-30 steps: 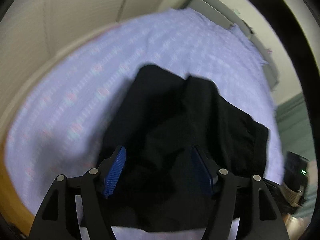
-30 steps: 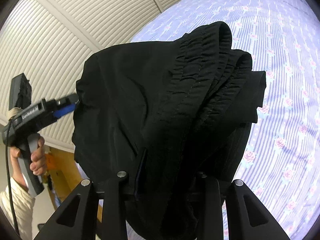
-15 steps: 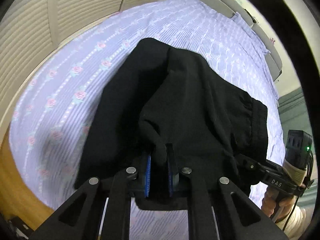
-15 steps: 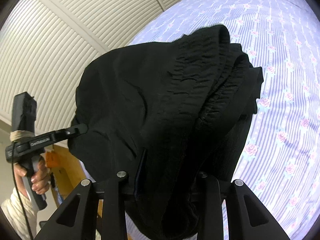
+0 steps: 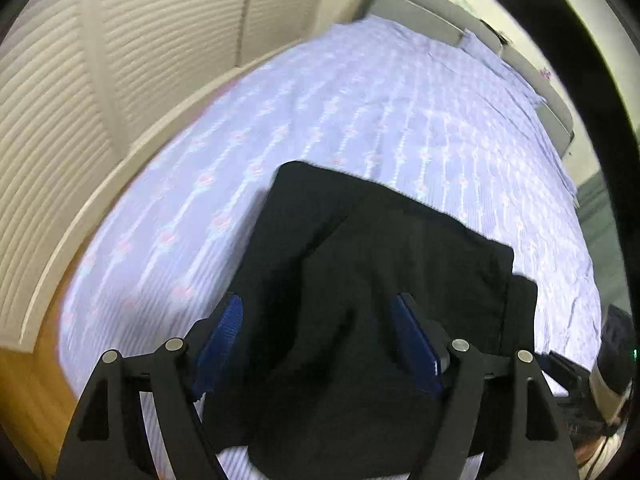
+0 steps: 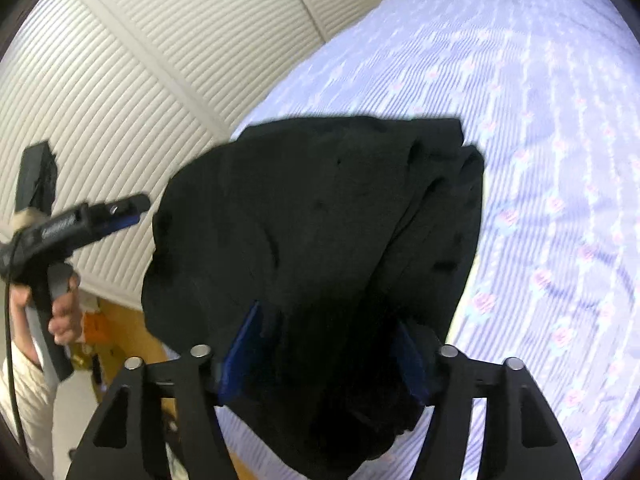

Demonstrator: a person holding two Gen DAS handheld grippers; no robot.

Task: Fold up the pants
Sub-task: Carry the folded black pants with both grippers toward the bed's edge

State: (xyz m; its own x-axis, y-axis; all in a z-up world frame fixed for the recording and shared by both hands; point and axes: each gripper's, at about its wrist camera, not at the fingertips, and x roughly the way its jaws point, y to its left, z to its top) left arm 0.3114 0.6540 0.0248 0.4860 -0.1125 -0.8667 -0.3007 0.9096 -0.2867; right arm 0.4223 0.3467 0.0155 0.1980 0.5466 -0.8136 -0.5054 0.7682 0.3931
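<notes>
Black pants (image 5: 372, 280) lie folded in a thick bundle on the lilac flowered bed sheet (image 5: 304, 112). My left gripper (image 5: 320, 344) hovers just above their near part, its jaws opening wide; the blue pads (image 5: 222, 344) stand clear of the cloth, which lies below and between them. In the right wrist view the pants (image 6: 320, 220) fill the middle. My right gripper (image 6: 328, 360) is over their near end, jaws opening, with loose cloth between the blue pads (image 6: 244, 352). The left gripper (image 6: 132, 208) shows there too, just off the pants' left edge.
White louvred doors (image 5: 100, 80) run along the bed's left side, with wooden floor (image 5: 32, 392) below them. A grey headboard (image 5: 420, 16) and a pillow (image 5: 500, 60) are at the far end. A person's hand (image 6: 60, 312) and pale sleeve hold the left gripper.
The left gripper, shut on a fold of the pants half a second ago, has let go, opened wide and lifted. The right jaws have spread apart. The pants have dropped flatter onto the bed.
</notes>
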